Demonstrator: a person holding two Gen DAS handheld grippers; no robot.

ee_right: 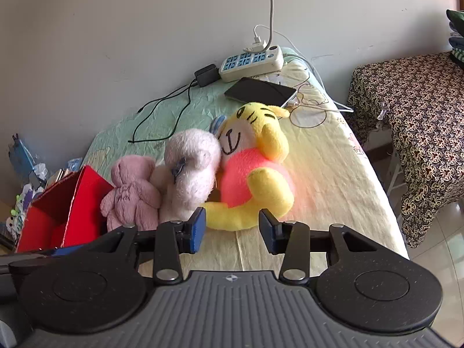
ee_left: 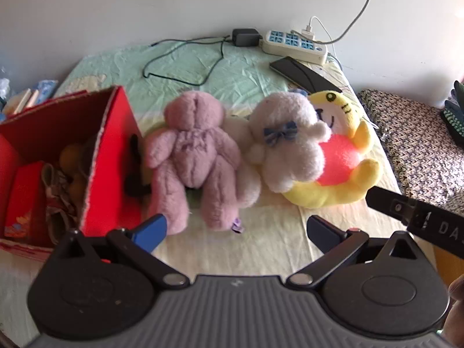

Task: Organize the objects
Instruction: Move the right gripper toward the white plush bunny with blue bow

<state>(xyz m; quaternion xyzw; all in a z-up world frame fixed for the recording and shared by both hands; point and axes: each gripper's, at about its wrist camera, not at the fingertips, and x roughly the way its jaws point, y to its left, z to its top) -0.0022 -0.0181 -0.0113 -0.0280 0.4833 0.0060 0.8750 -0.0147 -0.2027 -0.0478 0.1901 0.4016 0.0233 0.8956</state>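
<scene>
Three plush toys lie in a row on the bed. A pink teddy bear [ee_left: 191,156] [ee_right: 132,192] lies face down beside a red cardboard box [ee_left: 110,156] [ee_right: 78,208]. A pale lilac plush [ee_left: 287,145] [ee_right: 191,168] with a blue bow leans on a yellow tiger plush [ee_left: 342,156] [ee_right: 255,174] in a red shirt. My left gripper [ee_left: 236,232] is open, just short of the pink bear's legs. My right gripper [ee_right: 232,229] is open in front of the tiger's leg, holding nothing.
The box holds a brown toy and cloth items [ee_left: 62,174]. A power strip [ee_left: 295,45] [ee_right: 250,62], a black adapter [ee_left: 245,37] with cable and a phone [ee_right: 261,91] lie at the bed's far end. A patterned cloth-covered table [ee_right: 411,110] stands to the right.
</scene>
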